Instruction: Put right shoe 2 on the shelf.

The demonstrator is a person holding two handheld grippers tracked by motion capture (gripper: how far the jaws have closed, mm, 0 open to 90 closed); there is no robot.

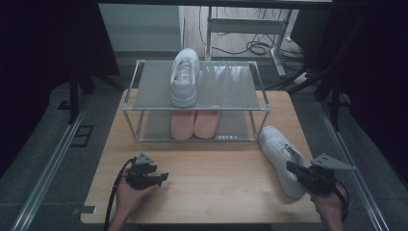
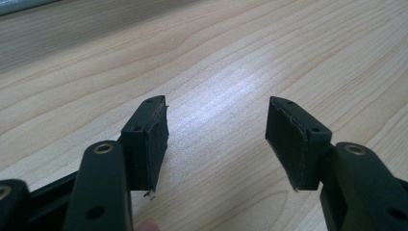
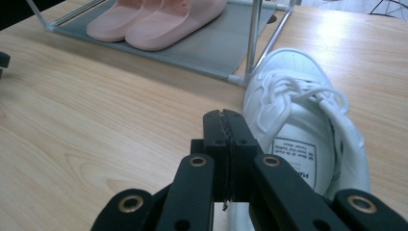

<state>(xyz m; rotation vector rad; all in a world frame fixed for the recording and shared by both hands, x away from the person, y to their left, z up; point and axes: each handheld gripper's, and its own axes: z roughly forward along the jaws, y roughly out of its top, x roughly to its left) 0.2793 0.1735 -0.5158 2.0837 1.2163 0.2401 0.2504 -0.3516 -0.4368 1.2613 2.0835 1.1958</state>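
A white sneaker [image 1: 281,156] lies on the wooden table at the right, toe toward the rack. My right gripper [image 1: 290,167] hovers at its heel end. In the right gripper view its jaws [image 3: 224,115] are shut pad to pad with nothing between them, just left of the sneaker's [image 3: 303,139] opening. A matching white sneaker [image 1: 185,77] stands on the top shelf of the metal rack [image 1: 240,91]. A pair of pink slippers [image 1: 195,124] sits on the lower shelf. My left gripper [image 1: 163,178] rests near the table's front left. It is open and empty [image 2: 216,103] over bare wood.
The rack stands at the table's far half, with free shelf room right of the top sneaker. Rack posts [image 3: 255,38] stand close to the table sneaker's toe. Cables and a desk frame [image 1: 250,29] lie on the floor beyond.
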